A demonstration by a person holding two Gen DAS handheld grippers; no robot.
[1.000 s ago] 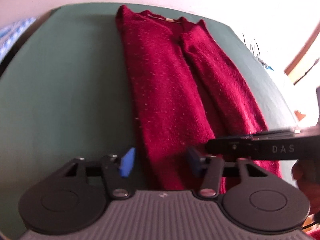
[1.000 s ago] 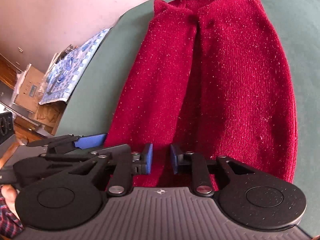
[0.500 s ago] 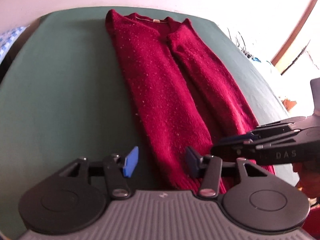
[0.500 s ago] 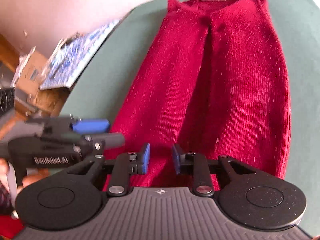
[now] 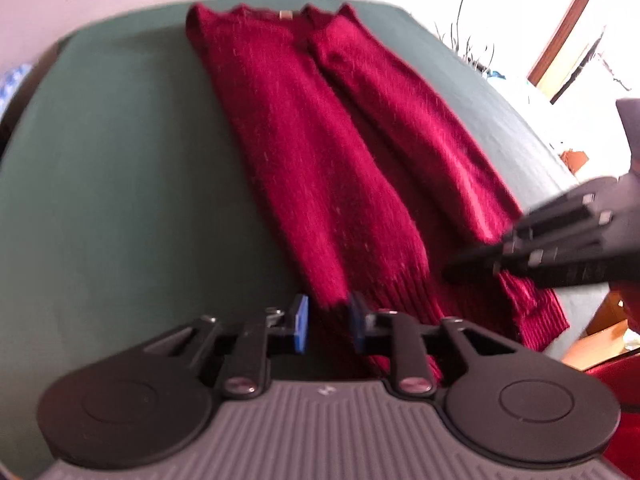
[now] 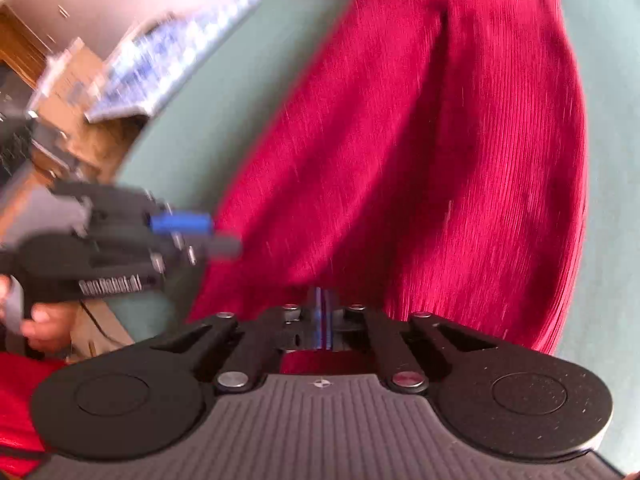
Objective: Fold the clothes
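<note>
- The red sweater [image 5: 340, 160] lies lengthwise on the green table [image 5: 120, 180], running from the collar at the top centre of the left wrist frame down to the hem at the lower right.
- It's a deep crimson knit, fuzzy, with tiny pale flecks all over and a ribbed band along the hem. Both sides are folded in toward the middle, so it's a long narrow shape with a seam-like line down the centre. There's a small pale label at the neck.
- The table looks like smooth matte green with a rounded edge.
- The left gripper [image 5: 328, 322] sits at the hem's left corner, blue pads either side of the fabric edge, jaws closing; the pads don't look pressed on it yet.
- The right gripper [image 6: 322, 322] is clenched, blue pads together at the hem; whether it has pinched any knit I can't tell, too blurry.
- Both grippers are black plastic with round hinge discs and a ribbed grey body.
- A blue-and-white patterned cloth [image 6: 160, 60] shows in the upper left of the right wrist view.
</note>
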